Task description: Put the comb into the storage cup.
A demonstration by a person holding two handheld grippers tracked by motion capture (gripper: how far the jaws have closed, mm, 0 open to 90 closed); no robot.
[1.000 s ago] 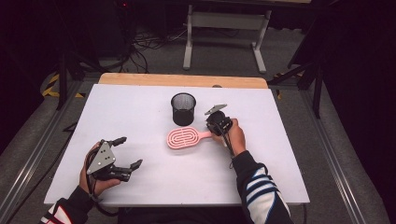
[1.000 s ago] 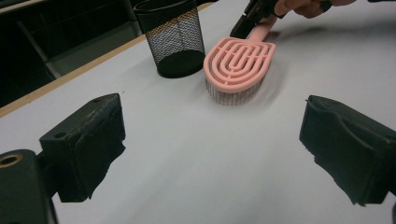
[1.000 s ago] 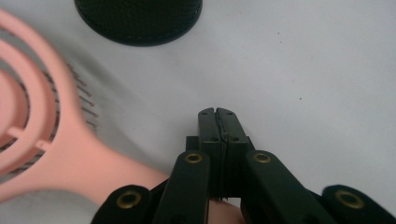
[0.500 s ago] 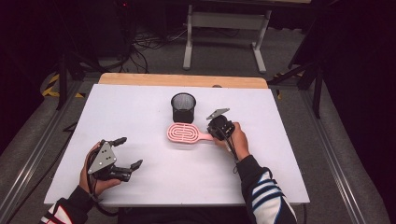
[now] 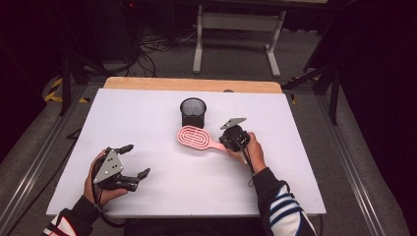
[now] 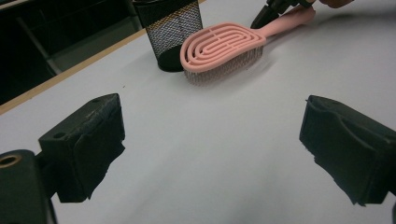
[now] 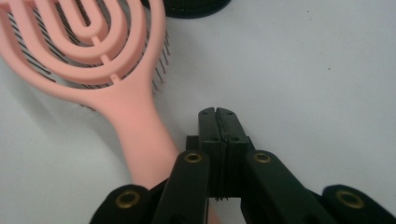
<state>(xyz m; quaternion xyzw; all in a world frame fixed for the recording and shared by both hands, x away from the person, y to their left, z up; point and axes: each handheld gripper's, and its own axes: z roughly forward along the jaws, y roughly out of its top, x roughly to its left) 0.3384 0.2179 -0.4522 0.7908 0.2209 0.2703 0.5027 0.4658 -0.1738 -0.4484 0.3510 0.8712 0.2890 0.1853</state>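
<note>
A pink hairbrush (image 5: 194, 137) lies bristles down on the white table (image 5: 295, 162), its head next to a black mesh cup (image 5: 193, 112). My right gripper (image 5: 230, 142) is at the brush's handle end. In the right gripper view its jaws (image 7: 217, 112) are shut on each other with nothing between them, and the pink handle (image 7: 140, 140) runs beside and under their left side. My left gripper (image 5: 136, 160) rests at the near left of the table, open and empty. Over its wide jaws (image 6: 215, 144) I see the brush (image 6: 219, 44) and the cup (image 6: 173, 28).
A wooden strip (image 5: 192, 84) edges the table's far side. Beyond it stand a white metal frame (image 5: 236, 29) and cables on the floor. A dark stand leg (image 5: 334, 93) is off the right far corner.
The brush and the right gripper have slid a little up and left, and the brush head has come closer to the mesh cup. The left gripper has stayed where it was.
</note>
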